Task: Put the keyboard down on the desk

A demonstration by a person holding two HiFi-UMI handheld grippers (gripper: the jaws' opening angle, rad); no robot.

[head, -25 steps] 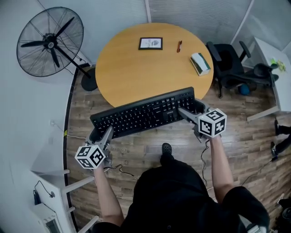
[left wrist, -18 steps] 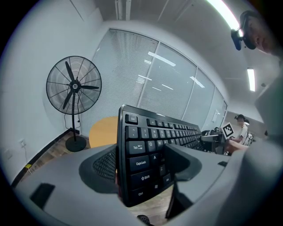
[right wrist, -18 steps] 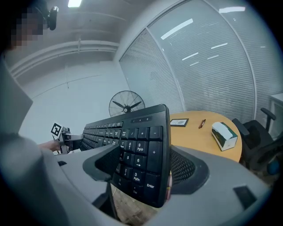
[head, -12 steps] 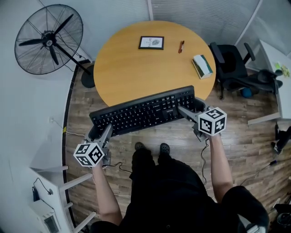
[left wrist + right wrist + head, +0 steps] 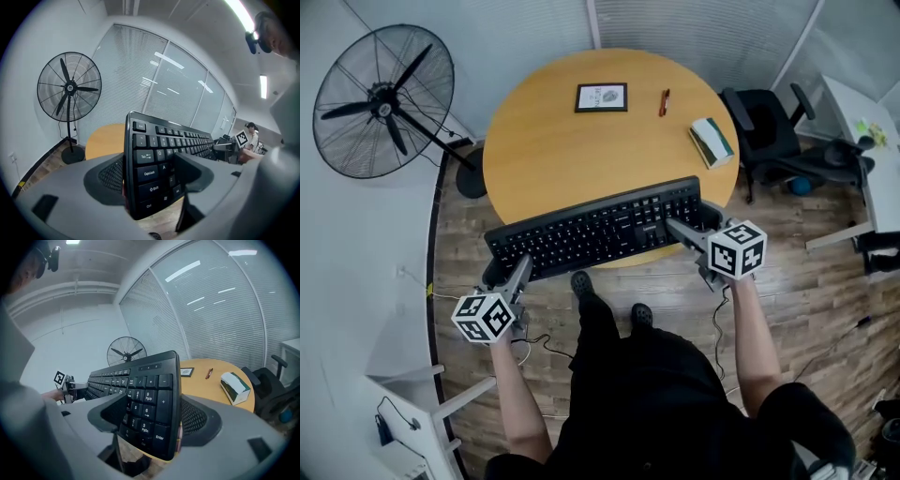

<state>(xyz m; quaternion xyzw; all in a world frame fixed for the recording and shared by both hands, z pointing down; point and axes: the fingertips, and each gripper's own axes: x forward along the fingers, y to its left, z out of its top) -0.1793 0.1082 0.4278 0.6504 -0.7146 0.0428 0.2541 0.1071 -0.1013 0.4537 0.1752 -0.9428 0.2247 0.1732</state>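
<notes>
two tools, both clamped on the keyboard (image 5: 595,230): left tool (image 5: 521,270) on its caps-lock end, right tool (image 5: 677,227) on the numpad end. keyboard sits mid frame, overlapping the worktop's (image 5: 581,141) near edge. best to carry it further forward, lower both ends together, and release once flat. forearms reach forward, apart.

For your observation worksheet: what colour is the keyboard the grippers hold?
The keyboard is black with white key lettering; left gripper view shows it best.
</notes>
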